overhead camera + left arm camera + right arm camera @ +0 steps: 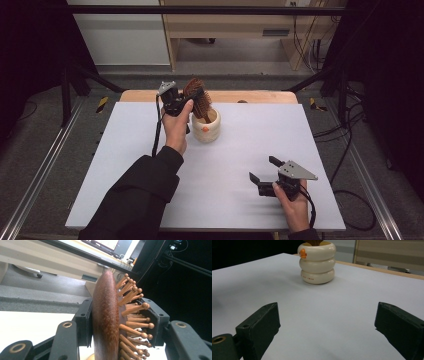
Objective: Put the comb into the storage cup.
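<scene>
A brown wooden hairbrush (195, 91) with knob-tipped bristles stands tilted, its handle down inside a cream ringed cup (206, 128) at the back middle of the table. My left gripper (192, 98) is shut on the brush head (106, 320), one pad on its smooth back and the other against the bristles. My right gripper (262, 169) rests low at the front right, open with nothing between its jaws. In the right gripper view, the right gripper (327, 325) faces the cup (317, 262), which bears a small orange mark, and a bit of the brush handle (313, 242) shows in the cup's mouth.
A white mat (250, 140) covers the table, with a wooden edge (260, 96) showing at the back. Black frame posts and metal rails (35, 175) flank the table. A wooden desk (225, 30) stands behind it.
</scene>
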The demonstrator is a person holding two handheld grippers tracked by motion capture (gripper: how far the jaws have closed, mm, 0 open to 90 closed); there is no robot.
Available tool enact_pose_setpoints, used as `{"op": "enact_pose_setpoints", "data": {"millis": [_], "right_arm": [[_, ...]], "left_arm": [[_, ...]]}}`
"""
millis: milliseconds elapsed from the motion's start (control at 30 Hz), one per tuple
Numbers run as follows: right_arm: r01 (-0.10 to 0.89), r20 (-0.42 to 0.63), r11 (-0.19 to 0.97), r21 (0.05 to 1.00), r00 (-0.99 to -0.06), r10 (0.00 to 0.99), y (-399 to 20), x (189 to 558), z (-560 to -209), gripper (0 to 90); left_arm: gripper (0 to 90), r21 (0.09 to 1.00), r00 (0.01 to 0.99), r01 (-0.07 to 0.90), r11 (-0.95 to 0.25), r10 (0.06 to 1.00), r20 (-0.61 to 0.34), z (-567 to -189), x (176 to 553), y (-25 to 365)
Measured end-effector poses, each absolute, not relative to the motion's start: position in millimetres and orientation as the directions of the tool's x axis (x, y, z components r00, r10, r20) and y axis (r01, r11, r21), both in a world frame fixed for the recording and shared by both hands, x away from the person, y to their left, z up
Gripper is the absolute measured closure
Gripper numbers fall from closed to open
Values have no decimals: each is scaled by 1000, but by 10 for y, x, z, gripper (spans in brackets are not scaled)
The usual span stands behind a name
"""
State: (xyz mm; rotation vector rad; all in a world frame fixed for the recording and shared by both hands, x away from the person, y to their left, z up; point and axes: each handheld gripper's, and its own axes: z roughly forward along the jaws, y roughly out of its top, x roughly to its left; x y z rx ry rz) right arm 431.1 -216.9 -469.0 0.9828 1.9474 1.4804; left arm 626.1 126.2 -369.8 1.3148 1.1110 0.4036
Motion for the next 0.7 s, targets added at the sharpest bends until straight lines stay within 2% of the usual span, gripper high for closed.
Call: {"op": "enact_pose_setpoints", "data": {"millis": [700], "right_arm": [[249, 36, 153, 956, -620, 784, -2157, 4317, -4700, 62]], "left_arm": [[470, 882, 434, 349, 315, 780, -451, -3764, 6258, 1388]]}}
